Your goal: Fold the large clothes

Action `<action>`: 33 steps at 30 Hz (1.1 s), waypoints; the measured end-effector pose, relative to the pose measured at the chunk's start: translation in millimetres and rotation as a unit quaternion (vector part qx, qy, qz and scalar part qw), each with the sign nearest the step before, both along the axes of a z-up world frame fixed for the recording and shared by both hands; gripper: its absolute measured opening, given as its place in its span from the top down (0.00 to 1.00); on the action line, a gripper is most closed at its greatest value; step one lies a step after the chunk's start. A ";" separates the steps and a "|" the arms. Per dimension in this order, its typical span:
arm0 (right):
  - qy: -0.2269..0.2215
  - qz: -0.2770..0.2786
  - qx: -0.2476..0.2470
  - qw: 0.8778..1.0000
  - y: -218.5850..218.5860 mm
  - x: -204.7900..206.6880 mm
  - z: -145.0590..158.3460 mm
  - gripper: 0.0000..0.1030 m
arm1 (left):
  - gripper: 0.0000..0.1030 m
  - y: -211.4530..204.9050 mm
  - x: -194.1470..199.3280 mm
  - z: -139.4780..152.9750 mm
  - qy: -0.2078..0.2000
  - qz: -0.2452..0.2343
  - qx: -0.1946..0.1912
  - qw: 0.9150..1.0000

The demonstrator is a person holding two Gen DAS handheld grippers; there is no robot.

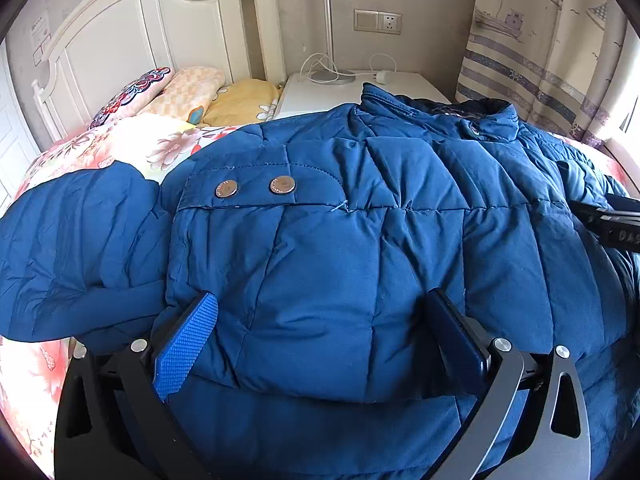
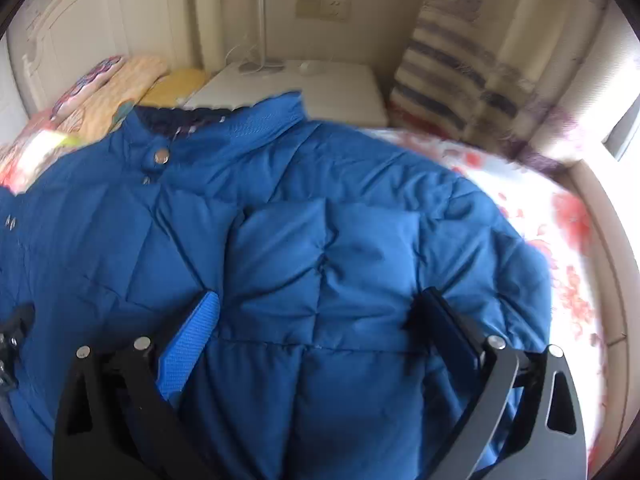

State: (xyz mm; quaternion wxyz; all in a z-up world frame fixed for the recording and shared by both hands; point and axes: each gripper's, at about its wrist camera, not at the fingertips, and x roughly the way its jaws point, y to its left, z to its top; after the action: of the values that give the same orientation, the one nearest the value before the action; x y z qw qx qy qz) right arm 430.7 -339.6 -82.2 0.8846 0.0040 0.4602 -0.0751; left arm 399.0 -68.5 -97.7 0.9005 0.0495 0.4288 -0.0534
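Blue quilted puffer jacket (image 1: 340, 240), padded and glossy, lies spread on the bed, its collar toward the white bedside cabinet (image 1: 360, 88) and the striped curtain (image 1: 540, 60). It rests on a floral bedspread in pink and white (image 1: 132, 140), which shows at both sides of it. One sleeve has been laid across the chest, and its cuff tab carries two round metal snaps (image 1: 256, 187) (a third snap sits at the collar in the right wrist view).

The left gripper (image 1: 324, 312) is over the folded sleeve end, its jaws spread wide to either side of the padding; I cannot tell whether the pads actually press the fabric. The right gripper (image 2: 316, 308) is over the other side of the jacket (image 2: 280, 220), jaws parted about as far as they go, nothing pinched, with quilted cloth bulging up between the blue textured pad (image 2: 188, 344) and the dark one.

Yellow and patterned pillows (image 1: 200, 92) lie against the white panelled headboard (image 1: 140, 28).
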 end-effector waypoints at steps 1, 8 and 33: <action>-0.023 -0.012 0.013 1.000 2.5 -12.4 11.4 0.05 | 0.04 -0.1 -0.3 0.1 0.000 0.000 -0.001 1.000; -0.027 0.102 -0.018 0.994 59.6 -92.2 3.2 0.04 | 0.04 0.3 -0.4 0.2 0.000 0.000 -0.002 1.000; -0.028 0.101 -0.015 0.994 49.8 -102.7 -19.1 0.03 | 0.04 351.5 -98.2 25.3 -0.115 0.364 -0.385 0.840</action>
State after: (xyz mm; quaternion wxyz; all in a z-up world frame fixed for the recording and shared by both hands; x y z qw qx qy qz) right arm 328.0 -289.8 -101.4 0.9003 -0.0538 0.4319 0.0074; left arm 300.8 283.0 -72.5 0.8443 -0.4554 0.2539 0.1236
